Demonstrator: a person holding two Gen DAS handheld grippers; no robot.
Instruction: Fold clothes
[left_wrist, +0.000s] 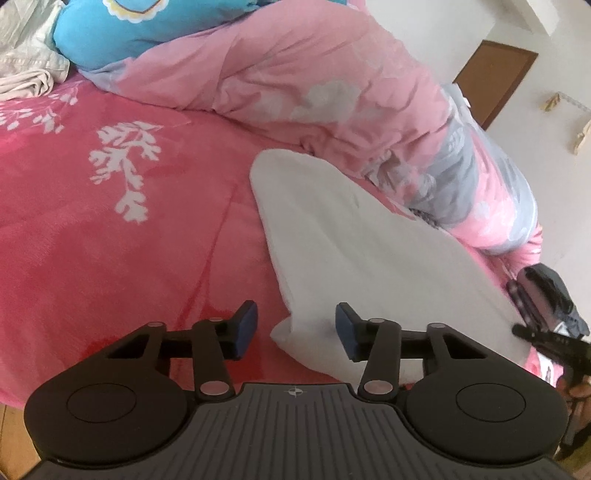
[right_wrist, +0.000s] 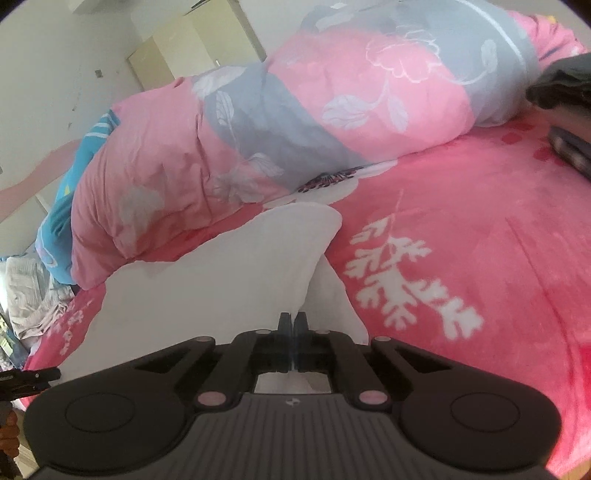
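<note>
A white garment (left_wrist: 369, 251) lies flat on the pink bedspread (left_wrist: 110, 229). My left gripper (left_wrist: 295, 330) hovers over the garment's near left corner. It is open, with the cloth's edge lying between the blue pads (left_wrist: 245, 325), which do not press on it. My right gripper (right_wrist: 293, 321) is shut on the white garment (right_wrist: 207, 295), pinching a raised fold at its near right edge. In the left wrist view the right gripper (left_wrist: 524, 306) shows at the garment's far right side.
A bunched pink and grey quilt (left_wrist: 332, 92) lies along the far side of the bed, with a blue pillow (left_wrist: 110, 33) and pale crumpled clothes (left_wrist: 26, 55) beyond. A dark flat object (right_wrist: 569, 151) rests on the bedspread at the right.
</note>
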